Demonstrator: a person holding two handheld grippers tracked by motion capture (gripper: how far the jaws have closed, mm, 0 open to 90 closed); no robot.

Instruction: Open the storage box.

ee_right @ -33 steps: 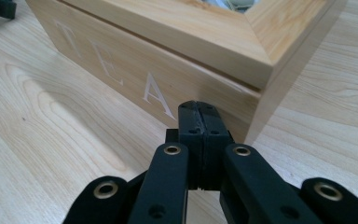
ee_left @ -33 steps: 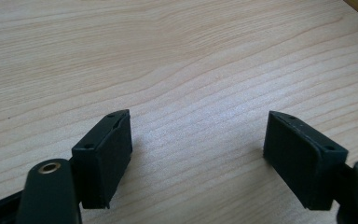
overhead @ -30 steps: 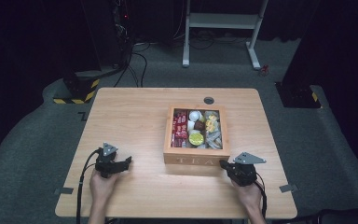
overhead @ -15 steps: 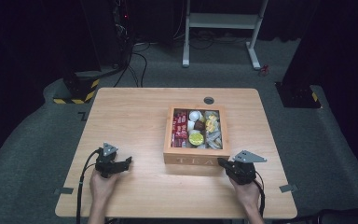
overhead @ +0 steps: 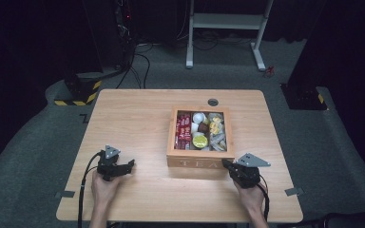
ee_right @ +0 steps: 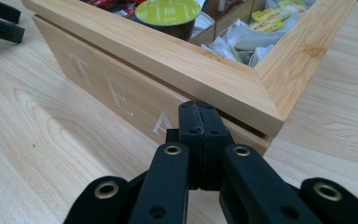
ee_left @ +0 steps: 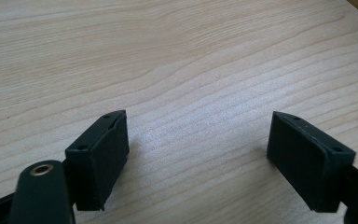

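Pale wood, finely grained and matte, makes up the rectangular tabletop (overhead: 138,118) with its rounded corners; I see a small dark round hole (overhead: 213,102) near its far edge. The next largest thing is the wooden box (overhead: 199,159), square-cornered, golden bamboo with mitred rim joints and the letters TEA pale on its front wall. It sits right of the tabletop's middle, toward my side. Inside, partitions split it into compartments: red packets (overhead: 184,128) stand in the left one, white paper sachets (overhead: 218,137) with yellow labels crowd the right one, and a round capsule with a smooth green foil lid (overhead: 200,141) sits in the middle near the front.

My right tongs (overhead: 226,163) are matte black plastic, blocky, with brass-ringed pivots; their jaws are pressed flat together on nothing, the tip just beside the box's front right corner, whether touching I cannot tell. My left tongs (overhead: 129,165) lie well apart from the box on the bare left side of the tabletop. Their two black pads (ee_left: 98,156) stand wide apart, having just been opening, with only wood grain between them.
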